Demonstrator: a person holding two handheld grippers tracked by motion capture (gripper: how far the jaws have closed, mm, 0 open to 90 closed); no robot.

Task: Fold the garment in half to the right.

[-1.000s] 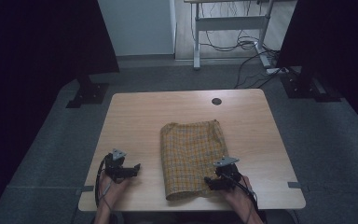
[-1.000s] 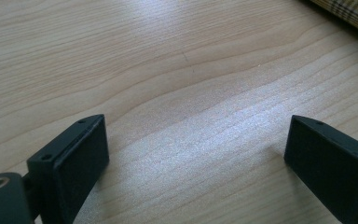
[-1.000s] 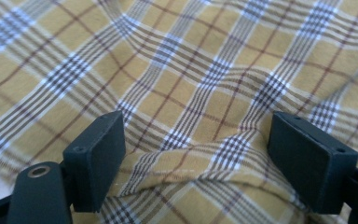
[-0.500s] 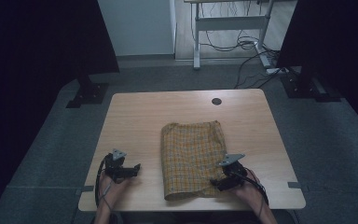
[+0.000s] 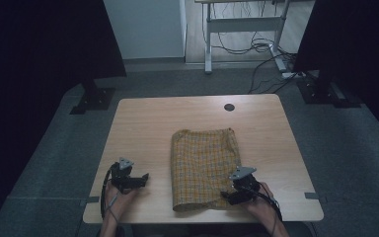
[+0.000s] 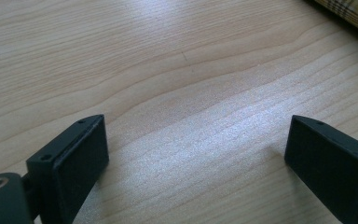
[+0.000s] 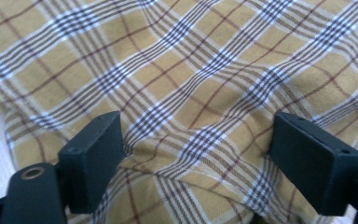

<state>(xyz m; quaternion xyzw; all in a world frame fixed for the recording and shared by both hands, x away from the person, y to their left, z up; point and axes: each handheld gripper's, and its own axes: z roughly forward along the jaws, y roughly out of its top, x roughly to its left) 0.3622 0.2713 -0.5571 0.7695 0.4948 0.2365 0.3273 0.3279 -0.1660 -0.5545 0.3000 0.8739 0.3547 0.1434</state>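
Observation:
A yellow plaid cloth (image 5: 205, 163) lies folded in a tall rectangle on the wooden table (image 5: 143, 128), a little right of its middle. My right gripper (image 5: 225, 195) rests at the cloth's near right corner, pointing left over it. In the right gripper view its jaws (image 7: 196, 149) stand wide apart over the cloth (image 7: 177, 60), with a raised fold of the fabric between them. My left gripper (image 5: 144, 177) sits open on bare wood to the left of the cloth. In the left gripper view the jaws (image 6: 196, 154) hold nothing, and the cloth's edge (image 6: 354, 9) shows at the top right.
A small black round hole (image 5: 229, 106) marks the table's far side. Black stands (image 5: 96, 96) (image 5: 325, 91) sit on the grey floor beyond both far corners. A desk frame with loose cables (image 5: 256, 44) is farther back. Bare wood surrounds the cloth.
My right gripper shifted slightly at the cloth's near right corner. The left gripper and the cloth stayed where they were.

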